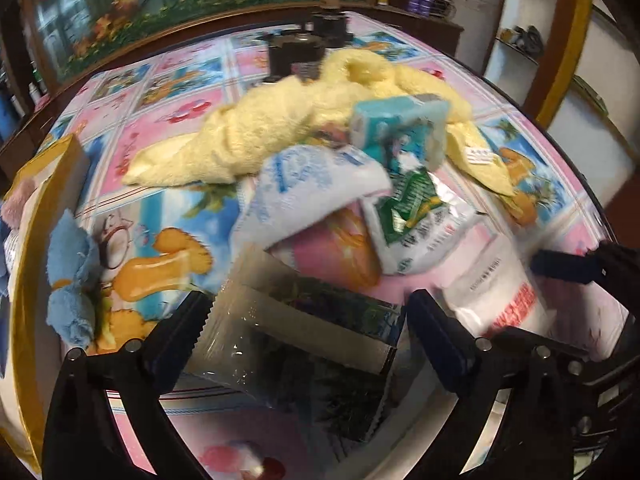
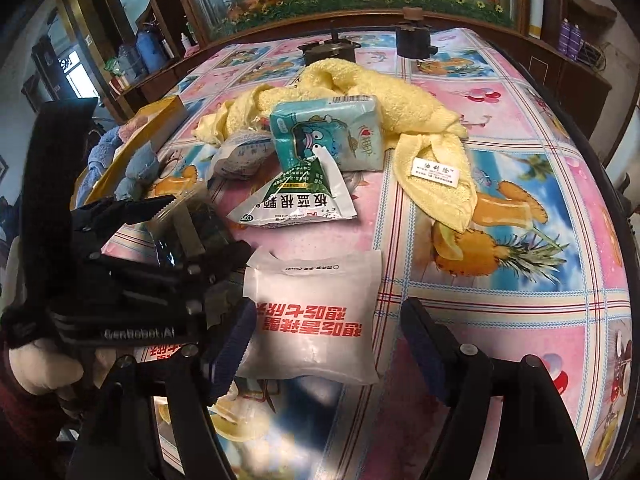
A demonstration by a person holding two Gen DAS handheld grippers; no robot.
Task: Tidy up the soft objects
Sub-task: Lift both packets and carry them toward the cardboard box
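Note:
My left gripper [image 1: 308, 312] is shut on a clear packet with dark contents [image 1: 304, 344], one edge against each finger, and holds it just above the table; the right wrist view shows that gripper [image 2: 192, 226] at the left. My right gripper [image 2: 328, 344] is open, its fingers on either side of a white packet with red lettering [image 2: 316, 320] that lies flat on the table. Beyond them lie a green-and-white sachet [image 2: 296, 200], a teal tissue pack [image 2: 328, 136], a white-and-blue pouch [image 2: 236, 156] and a crumpled yellow towel [image 2: 380, 92].
A gold-edged box [image 2: 156, 124] at the left table edge holds blue and pink cloths [image 1: 72, 280]. Two dark metal objects [image 2: 414, 38] stand at the back of the table. The patterned tablecloth [image 2: 520, 208] is bare to the right. A cabinet runs behind.

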